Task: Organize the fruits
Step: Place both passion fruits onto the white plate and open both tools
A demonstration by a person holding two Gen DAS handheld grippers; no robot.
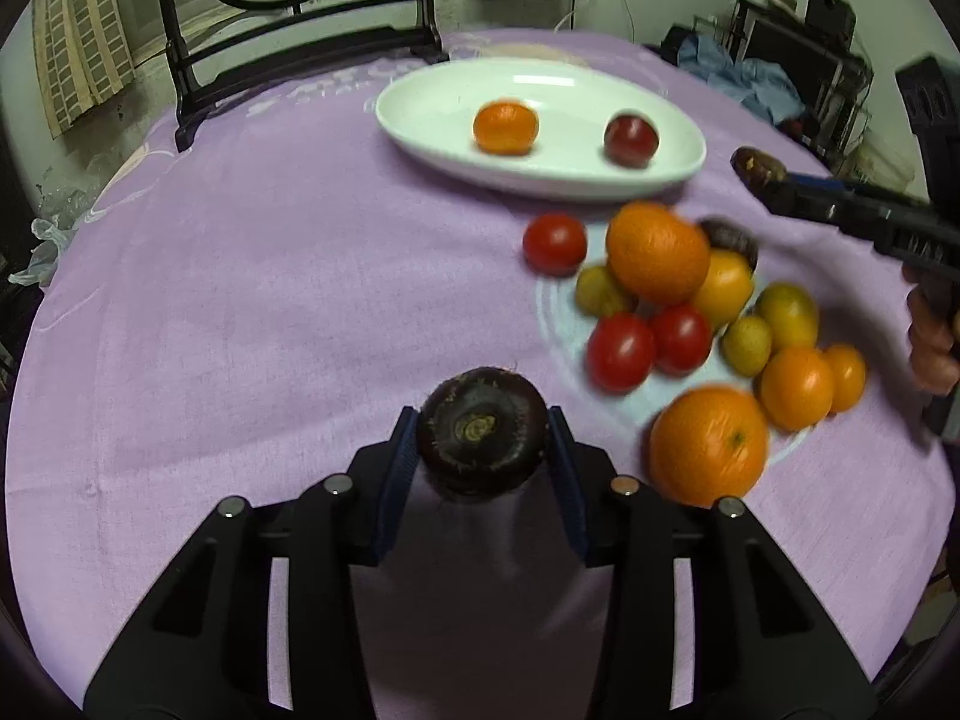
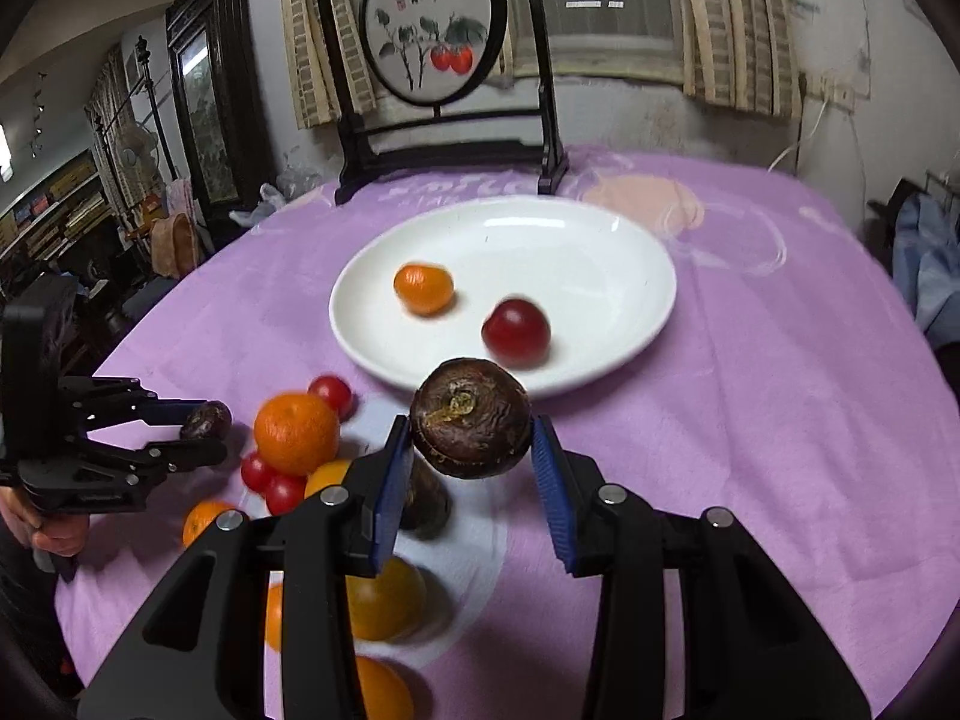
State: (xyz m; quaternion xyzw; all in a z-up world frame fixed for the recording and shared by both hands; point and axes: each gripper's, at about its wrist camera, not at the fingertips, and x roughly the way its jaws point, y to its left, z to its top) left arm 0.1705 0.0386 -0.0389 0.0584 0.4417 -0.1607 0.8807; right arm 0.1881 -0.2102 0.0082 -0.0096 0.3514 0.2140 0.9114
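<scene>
Left gripper [image 1: 483, 441]: jaws pinched a dark, round, wrinkled water chestnut [image 1: 482, 429], lower centre. Right gripper [image 2: 474, 438]: jaws pinched a second brown chestnut [image 2: 471, 417]. White oval ceramic plate [image 2: 600, 240] lay ahead, centre frame; judged best: lower each chestnut gently, clear of the small orange mandarin [image 2: 423, 288].

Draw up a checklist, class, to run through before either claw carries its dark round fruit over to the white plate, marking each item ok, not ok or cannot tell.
1. Left claw grips its dark fruit on both sides: ok.
2. Right claw grips the other dark fruit: ok.
3. White plate has bare room: ok, holding only a small orange and a red fruit.
4. Fruit pile settled: cannot tell, blurred.
5. Grip firm enough: cannot tell.
</scene>
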